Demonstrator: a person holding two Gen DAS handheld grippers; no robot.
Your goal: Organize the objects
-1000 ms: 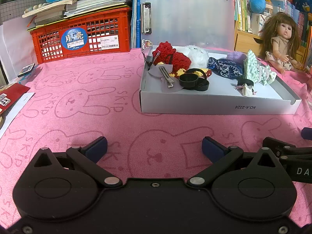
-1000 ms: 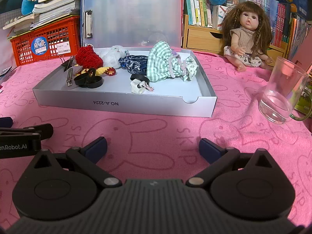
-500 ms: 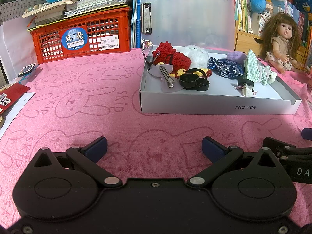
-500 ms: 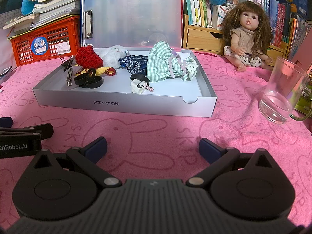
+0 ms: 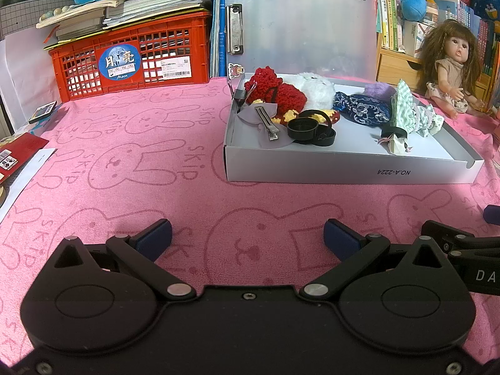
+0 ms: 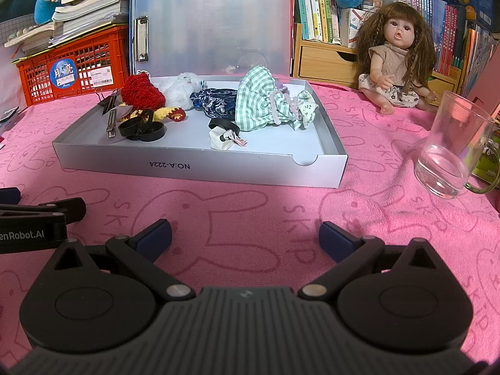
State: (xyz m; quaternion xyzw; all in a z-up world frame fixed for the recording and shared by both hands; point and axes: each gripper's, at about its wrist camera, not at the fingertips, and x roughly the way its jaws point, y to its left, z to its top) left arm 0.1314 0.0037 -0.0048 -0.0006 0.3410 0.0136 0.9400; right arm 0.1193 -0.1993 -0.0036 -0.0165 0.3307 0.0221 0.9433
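A shallow grey box lid lies on the pink rabbit-print cloth. It holds a red crochet piece, a white plush, a dark blue pouch, a green checked dress, black round rings, a metal hair clip and a small folded figure. My left gripper hovers open over the cloth in front of the box. My right gripper is open too, empty, beside it.
A doll sits at the back right. A glass mug stands right of the box. A red crate under stacked books is back left. A clipboard leans behind the box. Papers lie at the left edge.
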